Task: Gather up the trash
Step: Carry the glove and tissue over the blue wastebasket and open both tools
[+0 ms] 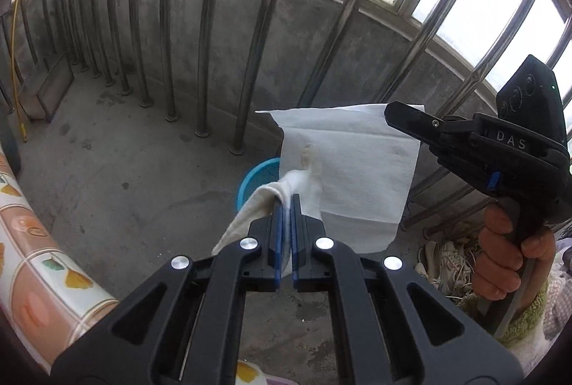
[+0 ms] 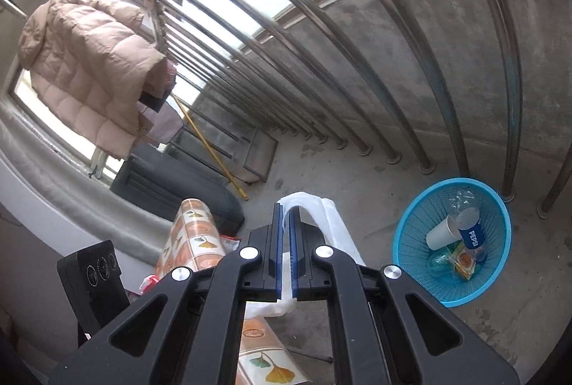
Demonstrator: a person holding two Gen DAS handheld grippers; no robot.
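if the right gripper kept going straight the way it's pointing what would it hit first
Probably bare concrete floor. The right gripper, shut on a white tissue, aims at open floor short of the railing posts. The blue trash basket sits off to the right of that line, though depth is hard to judge here.

White paper tissue sheet (image 1: 343, 166) is covering most of the blue mesh plastic basket (image 1: 255, 179) in the left wrist view; only a rim arc is showing. Black right gripper (image 1: 389, 115) is hiding the tissue's top right corner, so its jaws aren't readable there. Pile of pale shoes (image 1: 447, 263) is sitting half behind the hand (image 1: 507, 263). Patterned oilcloth table (image 1: 39, 242) is running off the left edge. Crumpled clear plastic bottle (image 2: 461, 202) inside the basket is too blurred to detail.
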